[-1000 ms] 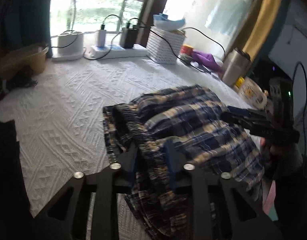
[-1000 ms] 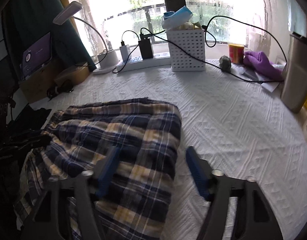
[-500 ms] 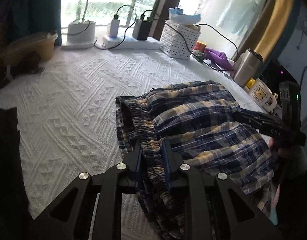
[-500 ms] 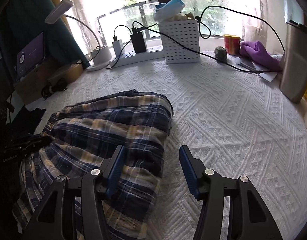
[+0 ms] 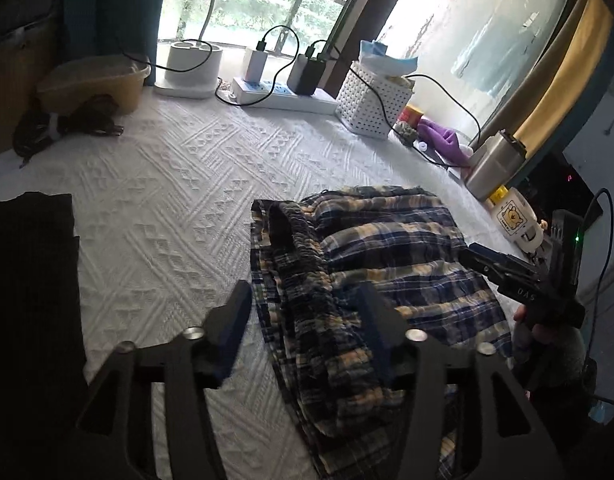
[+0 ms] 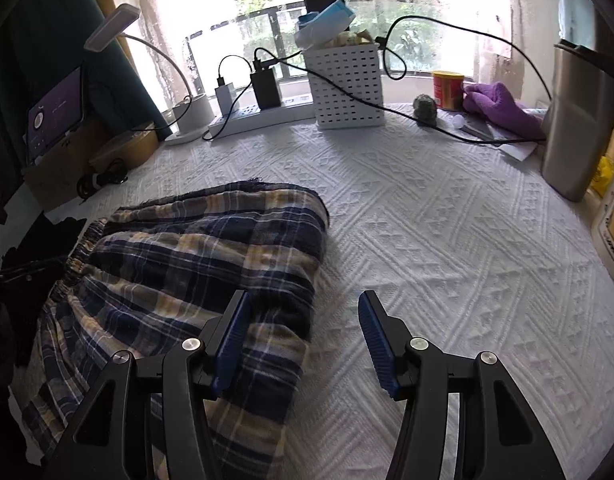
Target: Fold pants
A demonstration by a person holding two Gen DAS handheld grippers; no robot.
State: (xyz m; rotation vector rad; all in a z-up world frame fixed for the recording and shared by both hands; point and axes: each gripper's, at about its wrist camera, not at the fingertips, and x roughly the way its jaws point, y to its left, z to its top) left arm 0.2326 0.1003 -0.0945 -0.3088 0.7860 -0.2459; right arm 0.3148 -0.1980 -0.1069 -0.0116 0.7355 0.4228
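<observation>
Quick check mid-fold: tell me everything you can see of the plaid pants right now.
The plaid pants look like soft woven cloth, checked navy, cream and tan, lying folded in a bundle on the white textured bedspread. The gathered elastic waistband lies between the opening jaws of the left gripper, unpinched. The right gripper stands open over their folded edge.

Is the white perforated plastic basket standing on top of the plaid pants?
No, the white perforated basket stands by the window, well apart from the plaid pants.
</observation>
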